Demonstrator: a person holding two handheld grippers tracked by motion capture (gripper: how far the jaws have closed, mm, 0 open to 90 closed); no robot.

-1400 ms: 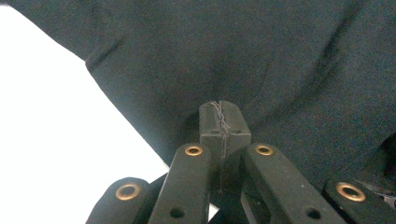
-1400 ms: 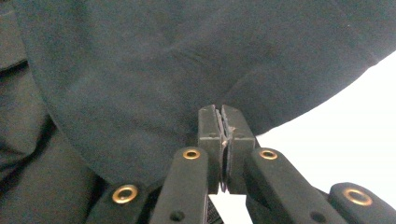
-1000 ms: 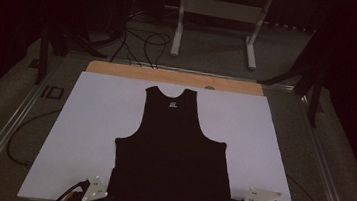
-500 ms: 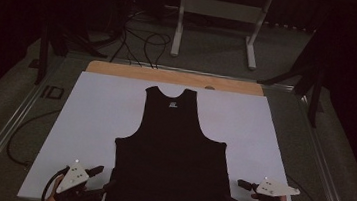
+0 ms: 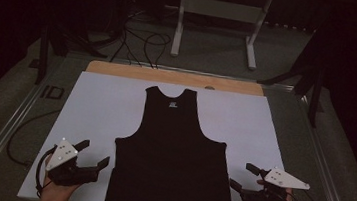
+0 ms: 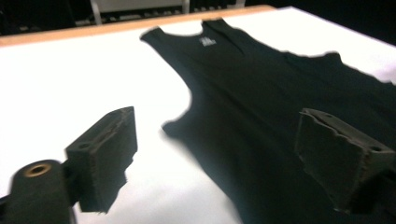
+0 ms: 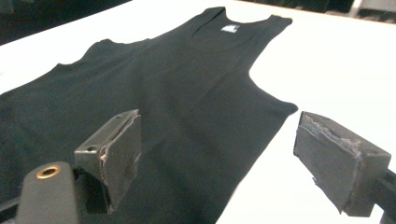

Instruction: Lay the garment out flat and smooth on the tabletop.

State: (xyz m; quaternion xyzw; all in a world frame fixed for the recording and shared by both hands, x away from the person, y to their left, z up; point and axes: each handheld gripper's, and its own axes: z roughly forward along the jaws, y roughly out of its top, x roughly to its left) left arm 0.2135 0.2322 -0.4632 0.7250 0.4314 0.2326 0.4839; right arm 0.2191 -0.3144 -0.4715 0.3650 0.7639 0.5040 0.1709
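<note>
Dim room, glaring white sheet, blurred close-ups.

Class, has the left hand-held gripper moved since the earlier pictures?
Yes. The left hand-held gripper has drawn leftward away from the black tank top's hem, jaws just opened, empty.

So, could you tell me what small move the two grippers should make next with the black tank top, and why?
Probably bring the left gripper in to the tank top's near side edge to start a fold. The top lies flat on the white sheet, and both grippers, the right gripper too, stand open beside it, holding nothing.
</note>
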